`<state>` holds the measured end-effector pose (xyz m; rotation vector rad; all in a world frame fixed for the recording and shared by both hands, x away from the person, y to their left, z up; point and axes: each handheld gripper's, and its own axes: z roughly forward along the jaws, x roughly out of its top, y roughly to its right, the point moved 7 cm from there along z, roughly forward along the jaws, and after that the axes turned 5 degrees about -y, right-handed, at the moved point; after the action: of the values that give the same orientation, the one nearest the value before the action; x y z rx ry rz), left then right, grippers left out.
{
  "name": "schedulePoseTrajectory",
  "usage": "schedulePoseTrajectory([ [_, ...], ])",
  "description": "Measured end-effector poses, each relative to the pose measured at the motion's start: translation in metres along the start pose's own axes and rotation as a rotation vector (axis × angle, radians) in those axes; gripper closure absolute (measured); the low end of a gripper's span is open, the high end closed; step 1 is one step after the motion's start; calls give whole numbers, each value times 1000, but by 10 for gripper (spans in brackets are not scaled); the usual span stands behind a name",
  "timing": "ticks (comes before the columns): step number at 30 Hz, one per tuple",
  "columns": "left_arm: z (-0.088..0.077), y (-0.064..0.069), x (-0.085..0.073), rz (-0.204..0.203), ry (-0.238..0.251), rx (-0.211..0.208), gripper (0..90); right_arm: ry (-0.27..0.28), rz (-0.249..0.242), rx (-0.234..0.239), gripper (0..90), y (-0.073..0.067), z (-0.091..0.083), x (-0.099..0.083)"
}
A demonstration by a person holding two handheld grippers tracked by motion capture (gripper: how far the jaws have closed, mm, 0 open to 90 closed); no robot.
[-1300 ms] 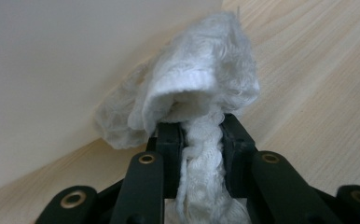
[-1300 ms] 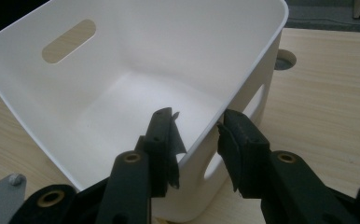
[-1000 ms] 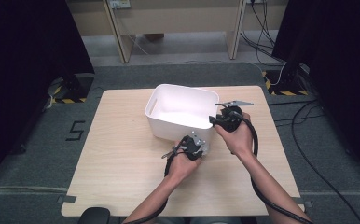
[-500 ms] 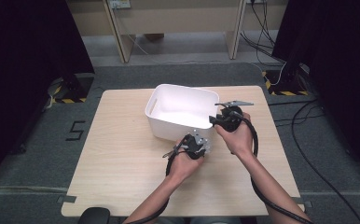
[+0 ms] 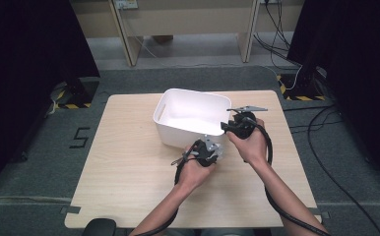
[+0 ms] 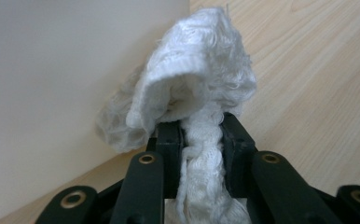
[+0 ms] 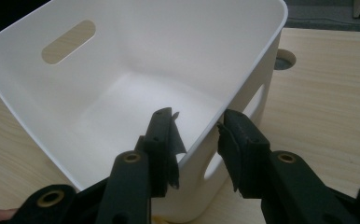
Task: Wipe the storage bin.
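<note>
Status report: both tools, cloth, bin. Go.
Left tool shut on white knitted cloth, beside white plastic bin. Right tool straddles bin's rim, not pressing. Nothing in the way.

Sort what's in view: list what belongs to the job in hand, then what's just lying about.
In the job:
- white cloth, pinched in the left gripper
- white bin, its wall between the right gripper jaws
- table they sit on

Lying about:
- cables on the floor
- wooden frame legs behind the table

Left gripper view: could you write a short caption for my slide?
Left gripper shut on a white knitted cloth beside the white bin's wall.
</note>
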<state>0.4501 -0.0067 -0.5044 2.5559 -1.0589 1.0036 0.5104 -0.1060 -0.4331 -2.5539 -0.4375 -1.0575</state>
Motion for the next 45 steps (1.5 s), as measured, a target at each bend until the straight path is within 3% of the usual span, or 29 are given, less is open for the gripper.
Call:
schedulePoseTrajectory([
  [19, -16, 3, 15, -4, 45, -11, 729, -1, 1, 0, 647, 0, 0, 0],
  [31, -29, 7, 31, 22, 87, -12, 729, -3, 9, 3, 643, 0, 0, 0],
  [39, -30, 8, 25, 51, 78, -4, 728, -5, 14, 6, 642, 0, 0, 0],
  [45, -52, -3, 10, 51, 89, 4, 729, -11, 23, 9, 619, 1, 1, 1],
])
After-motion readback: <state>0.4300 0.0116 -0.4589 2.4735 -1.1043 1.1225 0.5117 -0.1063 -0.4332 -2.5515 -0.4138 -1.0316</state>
